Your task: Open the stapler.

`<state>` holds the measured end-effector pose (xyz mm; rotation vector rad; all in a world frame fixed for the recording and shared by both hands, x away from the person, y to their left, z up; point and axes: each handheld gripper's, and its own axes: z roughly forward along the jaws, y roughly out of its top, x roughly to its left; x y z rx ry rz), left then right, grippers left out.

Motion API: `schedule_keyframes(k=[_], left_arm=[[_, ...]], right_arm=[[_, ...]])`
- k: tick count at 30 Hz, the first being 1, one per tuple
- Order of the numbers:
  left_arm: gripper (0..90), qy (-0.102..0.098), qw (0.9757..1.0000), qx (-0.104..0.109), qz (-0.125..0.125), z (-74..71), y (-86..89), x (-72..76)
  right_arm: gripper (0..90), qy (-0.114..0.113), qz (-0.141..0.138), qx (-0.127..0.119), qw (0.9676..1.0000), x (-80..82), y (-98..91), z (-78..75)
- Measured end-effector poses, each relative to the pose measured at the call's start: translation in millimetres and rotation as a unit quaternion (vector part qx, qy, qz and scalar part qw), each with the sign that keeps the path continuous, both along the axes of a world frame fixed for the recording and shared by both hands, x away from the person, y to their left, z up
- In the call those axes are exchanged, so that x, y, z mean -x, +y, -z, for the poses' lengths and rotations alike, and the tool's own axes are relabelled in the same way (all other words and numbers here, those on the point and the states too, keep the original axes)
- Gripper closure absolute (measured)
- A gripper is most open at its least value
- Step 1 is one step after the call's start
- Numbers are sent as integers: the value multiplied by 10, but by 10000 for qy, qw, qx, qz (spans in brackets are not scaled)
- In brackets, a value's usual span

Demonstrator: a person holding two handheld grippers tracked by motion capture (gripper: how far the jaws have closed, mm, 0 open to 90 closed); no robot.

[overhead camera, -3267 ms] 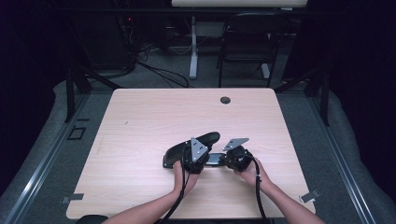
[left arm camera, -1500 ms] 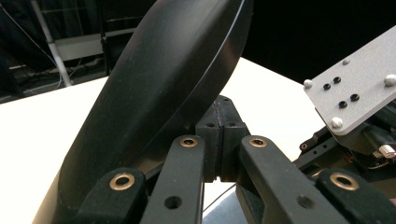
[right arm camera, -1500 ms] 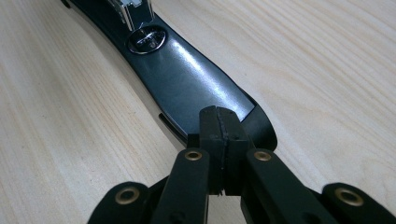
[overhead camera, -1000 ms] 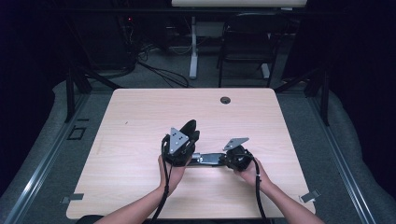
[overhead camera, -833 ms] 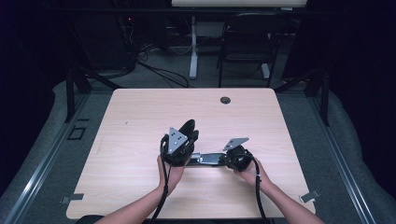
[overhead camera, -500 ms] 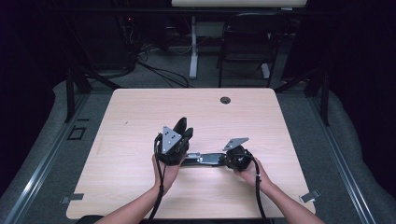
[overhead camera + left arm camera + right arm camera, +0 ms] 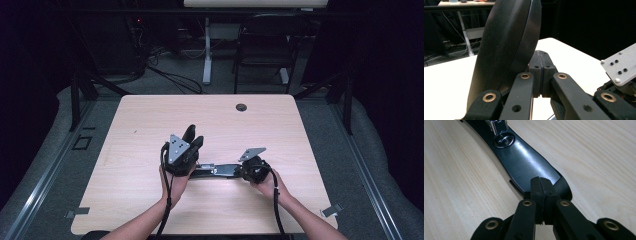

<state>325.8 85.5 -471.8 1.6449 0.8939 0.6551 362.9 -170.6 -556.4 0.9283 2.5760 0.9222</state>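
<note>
- Looking down on the wooden table (image 7: 150, 115), we've got a black hinged tool (image 7: 220, 171) near the person's edge, between the two hands. I can't tell exactly what kind of tool it is.
- Its lower arm (image 7: 524, 162) lies flat. The long axis runs side to side across the table, from the left hand over to the right hand.
- Its other arm, the raised arm (image 7: 509, 45), stands up steeply at the left-hand end. It's broad, dark and curved, and it tilts away from the person.
- Here's the relation that matters. In the left gripper view the raised arm rises close alongside the left gripper (image 7: 540, 62), on the left of its jaws and not between them. The left hand is clearly the nearer one to it.
- The left gripper's jaws are fully closed, pad against pad, with nothing pinched between them. Whether the gripper's side is pushing on the raised arm, I can't make out.
- Over to the right gripper (image 7: 541, 185), which points along the lower arm from its right-hand end. A chrome stud (image 7: 503, 140) sits farther up the glossy surface.
- Its jaws are closed tight too, and the tips sit right at the near end of that lower arm. They look to be touching it, perhaps pinning it down. I can't tell if a thin edge is nipped between the pads.
- My read is that the right hand steadies the flat arm while the left works the raised one, so the next move likely turns on the hinge at the left end.
</note>
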Motion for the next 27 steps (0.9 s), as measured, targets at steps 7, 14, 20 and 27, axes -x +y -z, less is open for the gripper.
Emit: schedule_keyframes(k=[7,14,20,27], left_arm=[[900,20,10000,-6,16,-15,38,-4],[900,20,10000,-15,-22,-34,98,-7],[898,-73,9999,-47,-57,-65,151,14],[896,-88,9999,-23,-134,-74,212,22]], right_arm=[[900,2,-9,-6,10000,-1,1,1],[900,0,-13,14,10000,1,5,-1],[900,-2,-10,22,10000,2,8,-1],[900,0,-8,23,10000,2,9,-1]])
